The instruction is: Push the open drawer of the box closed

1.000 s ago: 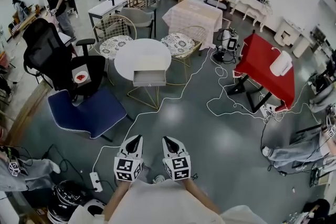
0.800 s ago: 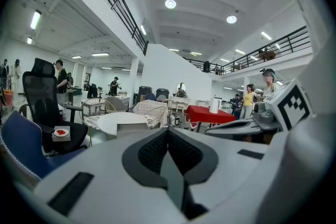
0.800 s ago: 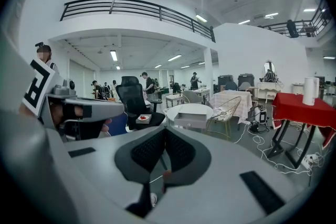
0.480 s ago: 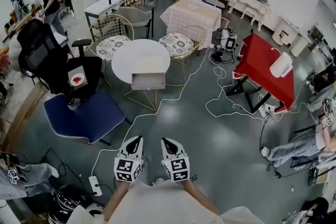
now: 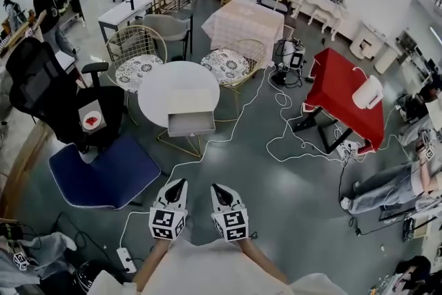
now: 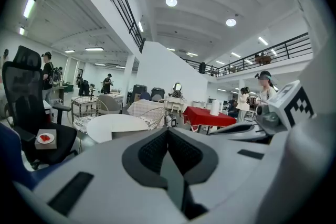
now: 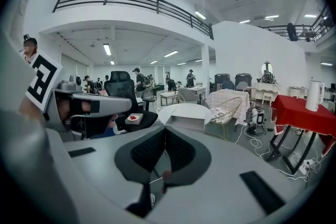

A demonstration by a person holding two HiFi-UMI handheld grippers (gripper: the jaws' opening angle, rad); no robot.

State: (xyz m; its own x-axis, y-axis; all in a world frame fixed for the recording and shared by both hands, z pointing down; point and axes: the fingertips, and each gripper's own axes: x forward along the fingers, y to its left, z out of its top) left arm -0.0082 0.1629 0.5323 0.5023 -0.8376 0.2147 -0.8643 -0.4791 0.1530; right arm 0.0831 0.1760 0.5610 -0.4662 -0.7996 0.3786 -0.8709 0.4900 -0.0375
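A white box (image 5: 185, 101) stands on the round white table (image 5: 155, 90) far ahead, and its grey drawer (image 5: 190, 123) sticks out open over the table's near edge. Both grippers float low in the head view, side by side and well short of the table. My left gripper (image 5: 178, 184) is shut with nothing held. My right gripper (image 5: 217, 188) is shut and empty too. In the left gripper view the shut pads (image 6: 155, 150) lie below the distant table (image 6: 113, 124). The right gripper view has the drawer (image 7: 184, 124) just above its shut pads (image 7: 149, 150).
A blue seat (image 5: 97, 173) and a black office chair (image 5: 48, 90) stand left of the path. White cables (image 5: 228, 131) trail over the floor to a power strip (image 5: 126, 259). Two wire chairs (image 5: 231, 60) flank the table. A red table (image 5: 349, 97) stands right. Several people are at the back left.
The table and drawer have slid lower and leftward in the head view and look slightly larger. Both grippers stay shut, side by side.
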